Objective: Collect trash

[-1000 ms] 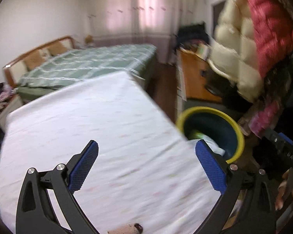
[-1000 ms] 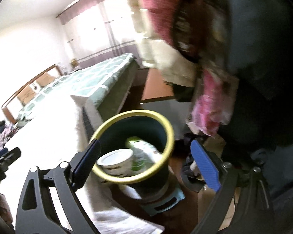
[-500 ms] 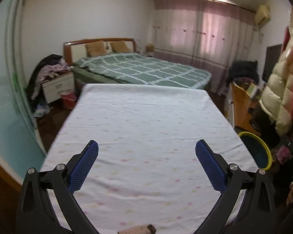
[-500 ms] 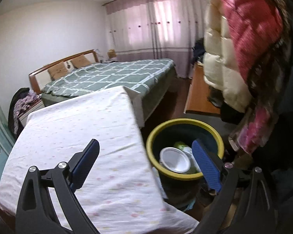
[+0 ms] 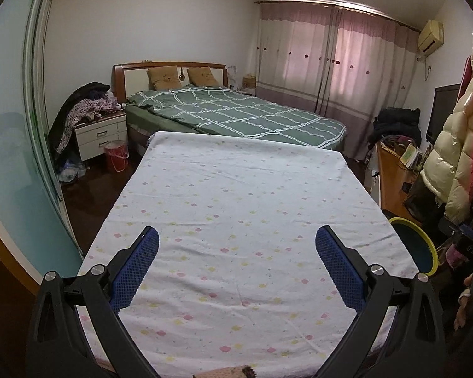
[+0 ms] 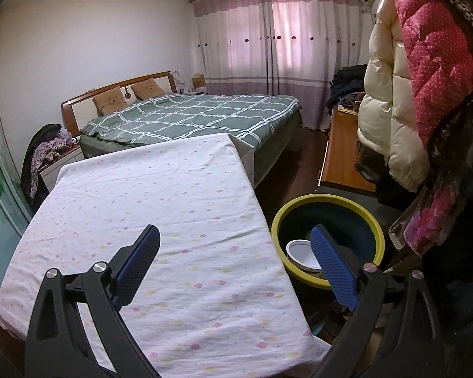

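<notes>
green checked bed (image 5: pixel 236 116) behind white dotted table cover (image 5: pixel 236 220); drawn curtains (image 5: pixel 331 63).

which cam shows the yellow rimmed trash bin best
The right wrist view: the trash bin shows its whole yellow rim and a white container inside. The left wrist view catches only a sliver of the bin at the right edge.

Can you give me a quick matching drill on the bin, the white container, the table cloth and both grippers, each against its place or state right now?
Things:
1. yellow-rimmed bin
2. white container
3. flowered cloth
4. left gripper
5. right gripper

Place or state:
A. lies inside the bin
B. open, holding nothing, over the middle of the cloth
C. covers the table
D. stands on the floor off the table's right edge
E. open, holding nothing, astride the table's right edge

Pairs: 1-D, 2-A, 3-C, 4-B, 5-E
</notes>
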Demonstrator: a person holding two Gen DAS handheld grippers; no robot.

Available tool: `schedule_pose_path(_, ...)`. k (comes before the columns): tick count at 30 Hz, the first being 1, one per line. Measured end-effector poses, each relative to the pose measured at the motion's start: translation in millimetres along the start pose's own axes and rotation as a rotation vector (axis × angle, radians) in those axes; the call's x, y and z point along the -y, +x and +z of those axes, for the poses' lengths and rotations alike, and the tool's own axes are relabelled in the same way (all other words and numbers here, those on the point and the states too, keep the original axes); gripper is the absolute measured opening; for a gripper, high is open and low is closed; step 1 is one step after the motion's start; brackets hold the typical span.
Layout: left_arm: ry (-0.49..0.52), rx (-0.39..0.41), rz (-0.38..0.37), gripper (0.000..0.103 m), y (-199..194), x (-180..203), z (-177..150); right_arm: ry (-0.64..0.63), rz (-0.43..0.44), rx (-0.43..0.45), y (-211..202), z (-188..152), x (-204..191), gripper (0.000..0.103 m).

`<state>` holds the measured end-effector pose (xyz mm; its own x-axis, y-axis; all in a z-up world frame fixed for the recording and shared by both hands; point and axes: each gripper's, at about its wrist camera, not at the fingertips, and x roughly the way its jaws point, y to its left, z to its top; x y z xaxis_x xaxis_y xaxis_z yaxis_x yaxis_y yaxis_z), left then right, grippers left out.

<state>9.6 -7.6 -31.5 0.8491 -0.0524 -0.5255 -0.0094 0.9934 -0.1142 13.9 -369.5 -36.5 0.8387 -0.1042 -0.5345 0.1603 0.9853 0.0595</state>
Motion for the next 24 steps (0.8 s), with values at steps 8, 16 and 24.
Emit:
schedule_pose_path(8,0.006,0.011,0.008,0.098,-5.2,3.9,2.0,0.007,-0.001,0.009,-2.4,-0.4,2.3,0.091)
schedule_pose_path(16,0.011,0.006,0.006,0.098,-4.1,7.3,3.1,0.001,0.003,0.006,-3.5,-0.1,-2.3,0.091)
schedule_pose_path(24,0.014,-0.002,0.004,0.098,-0.3,9.0,3.0,0.005,0.002,0.003,-2.5,-0.4,-3.9,0.091)
